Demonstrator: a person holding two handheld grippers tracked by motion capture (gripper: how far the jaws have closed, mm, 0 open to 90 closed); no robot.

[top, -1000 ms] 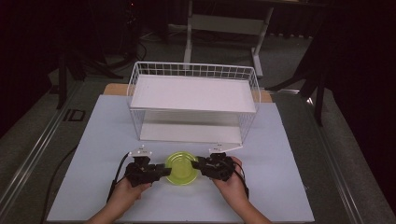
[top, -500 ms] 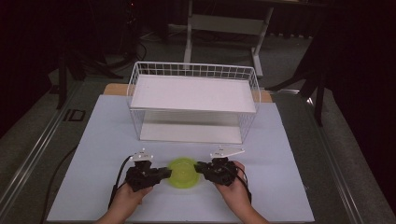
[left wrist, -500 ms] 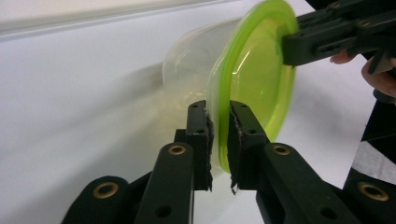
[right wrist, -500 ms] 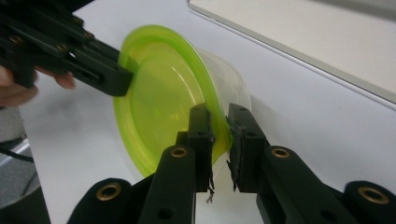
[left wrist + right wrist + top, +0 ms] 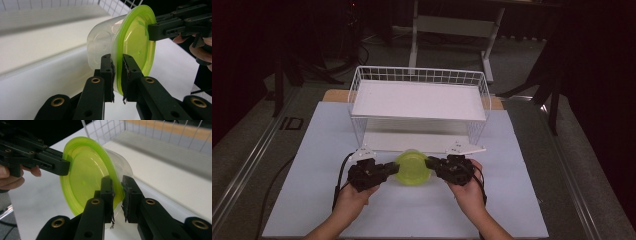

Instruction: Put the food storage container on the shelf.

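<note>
Glossy translucent plastic tub (image 5: 100,45) with smooth green plastic lid (image 5: 135,42); white wire rack (image 5: 419,100), matt black fingers (image 5: 107,72).

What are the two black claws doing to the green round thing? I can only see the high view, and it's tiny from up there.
Observer: The left gripper pinches the rim of the green lid, one pad on each side of it.
Operator: Is it just a lid?
Observer: No. In the left gripper view the lid sits on a clear tub, which points away toward the wire basket.
Operator: Does the other claw hold it too?
Observer: Yes. The right gripper is clamped on the opposite edge of the lid, so the tub hangs on its side between the two.
</note>
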